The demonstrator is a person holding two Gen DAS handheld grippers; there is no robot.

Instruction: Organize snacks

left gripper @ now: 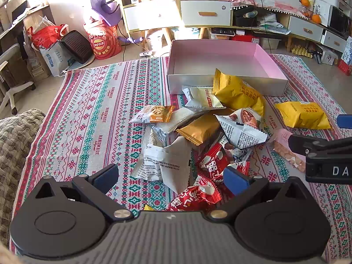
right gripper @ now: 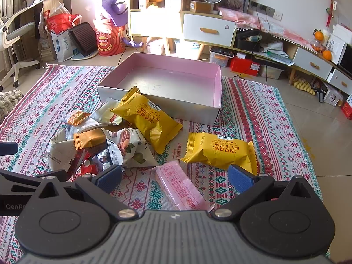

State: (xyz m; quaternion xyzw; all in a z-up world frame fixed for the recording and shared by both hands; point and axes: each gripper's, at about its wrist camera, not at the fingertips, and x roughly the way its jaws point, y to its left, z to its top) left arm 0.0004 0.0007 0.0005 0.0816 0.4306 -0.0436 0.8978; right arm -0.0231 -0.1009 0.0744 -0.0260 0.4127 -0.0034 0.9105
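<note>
A pile of snack packets lies on a patterned cloth in front of an empty pink-lined box. My left gripper is open above the near end of the pile, with a white folded packet and red packets between its fingers. My right gripper is open over a pink packet. A yellow waffle packet lies apart on the right. Another yellow packet leans on the box's front wall.
The patterned cloth covers the floor. A quilted cushion lies at the left. Behind the box stand shelves, a drawer cabinet, bags and a red Lay's tub. An office chair stands far left.
</note>
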